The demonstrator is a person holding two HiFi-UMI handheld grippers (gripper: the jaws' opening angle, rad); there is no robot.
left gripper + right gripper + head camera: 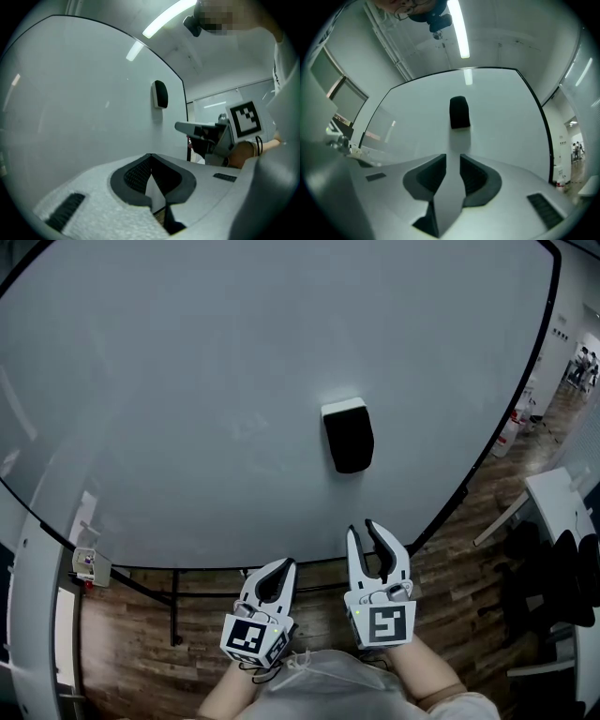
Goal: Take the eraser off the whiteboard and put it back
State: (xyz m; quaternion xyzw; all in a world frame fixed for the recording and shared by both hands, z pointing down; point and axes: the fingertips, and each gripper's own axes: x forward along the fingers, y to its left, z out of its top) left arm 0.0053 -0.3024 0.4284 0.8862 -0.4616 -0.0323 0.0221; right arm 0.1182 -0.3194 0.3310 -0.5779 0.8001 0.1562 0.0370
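One large white whiteboard [187, 409] with a thin black frame fills most of the head view, standing upright over a brown wood-plank floor [450, 549]. Two white two-finger grippers, each carrying one cube with black square markers, are held side by side below the board's lower edge. Both point toward the board and are clear of it.

The right gripper [362, 527] sits a little further forward. Its dark-padded fingers stand a narrow gap apart with nothing between them; only the board shows through the slit. The left gripper [281, 564] has its fingers closed tip to tip on nothing.

One black block eraser [348, 435] with a white top edge clings to the whiteboard's face. It is above and ahead of the right gripper, well apart from both pairs of fingers.
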